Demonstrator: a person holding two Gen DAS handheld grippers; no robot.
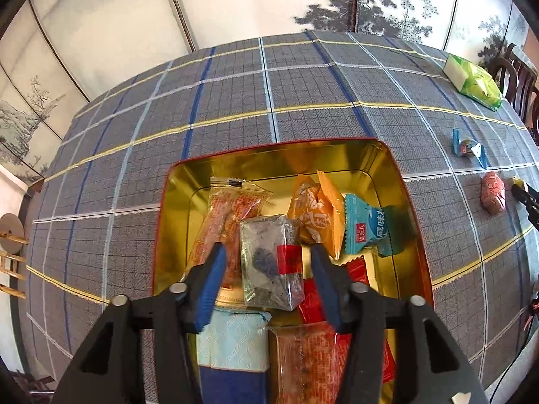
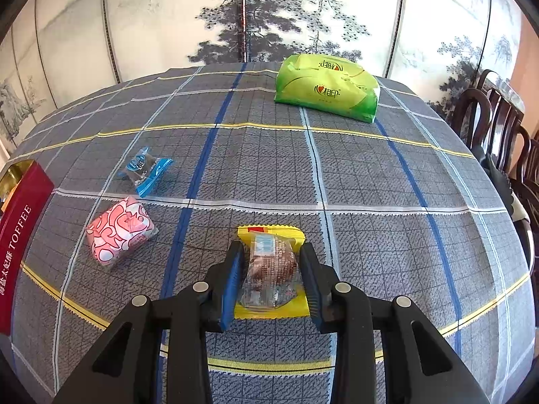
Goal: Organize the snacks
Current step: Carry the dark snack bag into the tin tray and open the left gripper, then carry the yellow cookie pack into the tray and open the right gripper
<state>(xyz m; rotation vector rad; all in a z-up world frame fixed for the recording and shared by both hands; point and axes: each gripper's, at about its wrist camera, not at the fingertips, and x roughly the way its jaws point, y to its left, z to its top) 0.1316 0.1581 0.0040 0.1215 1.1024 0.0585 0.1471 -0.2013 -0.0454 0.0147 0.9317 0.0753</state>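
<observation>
An open tin with a gold inside (image 1: 269, 144) holds several wrapped snacks, among them an orange packet (image 1: 310, 212) and a blue one (image 1: 367, 225). My left gripper (image 1: 268, 247) hangs over the tin, open. A grey see-through packet with a red label (image 1: 269, 262) lies between its blue pads (image 1: 215, 269), with a gap on each side. On the cloth to the right, my right gripper (image 2: 271, 245) is shut on a yellow-edged packet with a brown cake (image 2: 271, 266). The tin's red side (image 2: 20, 235) shows at the far left of the right wrist view.
A pink patterned packet (image 2: 119, 230) and a blue-wrapped sweet (image 2: 146, 170) lie on the checked tablecloth (image 2: 370, 175) between the tin and my right gripper. A green tissue pack (image 2: 325, 87) sits at the far edge. Dark wooden chairs (image 2: 498, 128) stand at the right.
</observation>
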